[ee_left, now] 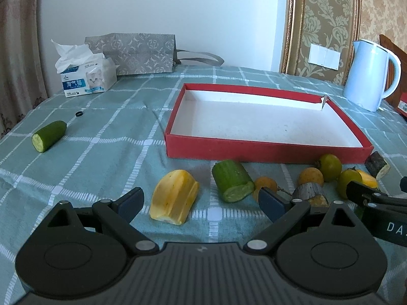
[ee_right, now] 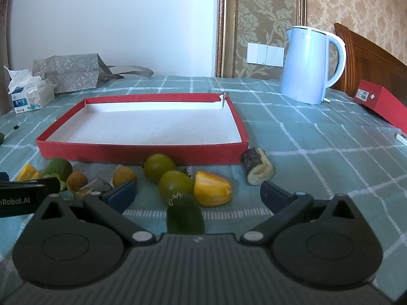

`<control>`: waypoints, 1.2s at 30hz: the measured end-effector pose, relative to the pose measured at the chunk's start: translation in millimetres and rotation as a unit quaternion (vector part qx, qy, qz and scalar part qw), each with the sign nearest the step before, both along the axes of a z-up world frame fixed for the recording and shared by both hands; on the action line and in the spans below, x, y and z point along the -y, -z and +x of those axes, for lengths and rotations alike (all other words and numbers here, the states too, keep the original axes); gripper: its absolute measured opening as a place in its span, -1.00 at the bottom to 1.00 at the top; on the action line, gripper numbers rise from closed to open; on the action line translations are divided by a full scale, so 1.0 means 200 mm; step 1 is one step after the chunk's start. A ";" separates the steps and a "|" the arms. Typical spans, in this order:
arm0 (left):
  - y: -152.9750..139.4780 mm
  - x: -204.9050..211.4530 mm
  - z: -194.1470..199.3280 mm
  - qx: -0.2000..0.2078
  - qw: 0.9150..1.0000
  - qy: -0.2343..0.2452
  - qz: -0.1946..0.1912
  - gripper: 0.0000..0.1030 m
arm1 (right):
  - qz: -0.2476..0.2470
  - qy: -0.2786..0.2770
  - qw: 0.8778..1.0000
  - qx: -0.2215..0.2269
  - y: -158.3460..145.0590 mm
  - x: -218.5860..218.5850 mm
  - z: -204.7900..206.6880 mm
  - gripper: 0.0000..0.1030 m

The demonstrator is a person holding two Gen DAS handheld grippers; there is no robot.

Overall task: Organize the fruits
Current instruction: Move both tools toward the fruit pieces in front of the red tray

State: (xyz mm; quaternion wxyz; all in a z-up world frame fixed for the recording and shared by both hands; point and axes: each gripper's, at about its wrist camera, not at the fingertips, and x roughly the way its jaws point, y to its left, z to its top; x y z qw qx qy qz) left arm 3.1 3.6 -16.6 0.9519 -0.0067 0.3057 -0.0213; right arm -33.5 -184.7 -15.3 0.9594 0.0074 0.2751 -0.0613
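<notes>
A shallow red box [ee_left: 264, 150] [ee_right: 142, 153] with a white floor lies open on the checked cloth. Fruit pieces lie scattered before it. My left gripper [ee_left: 201, 200] is open, low over a yellow fruit chunk [ee_left: 175, 197] and a cut cucumber piece [ee_left: 232, 180]. Another cucumber piece [ee_left: 48, 136] lies far left. My right gripper [ee_right: 197, 194] is open around a dark green cucumber end [ee_right: 184, 214], a yellow wedge [ee_right: 212, 189] and two green tomatoes [ee_right: 175, 184] [ee_right: 157, 167]. Small orange fruits [ee_right: 124, 175] [ee_left: 310, 176] and bark-skinned chunks [ee_right: 257, 166] [ee_left: 309, 193] lie nearby.
A pale blue kettle [ee_left: 368, 73] [ee_right: 310, 63] stands at the back right. A tissue box [ee_left: 85, 78] and grey patterned bag [ee_left: 142, 53] sit back left. A red carton [ee_right: 381, 103] lies at the right edge. A small black ring [ee_left: 79, 113] rests on the cloth.
</notes>
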 end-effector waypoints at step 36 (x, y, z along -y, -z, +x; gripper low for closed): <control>0.02 0.00 0.01 -0.010 1.000 0.009 -0.005 0.89 | -0.001 0.004 1.000 0.005 0.01 0.01 0.01 1.00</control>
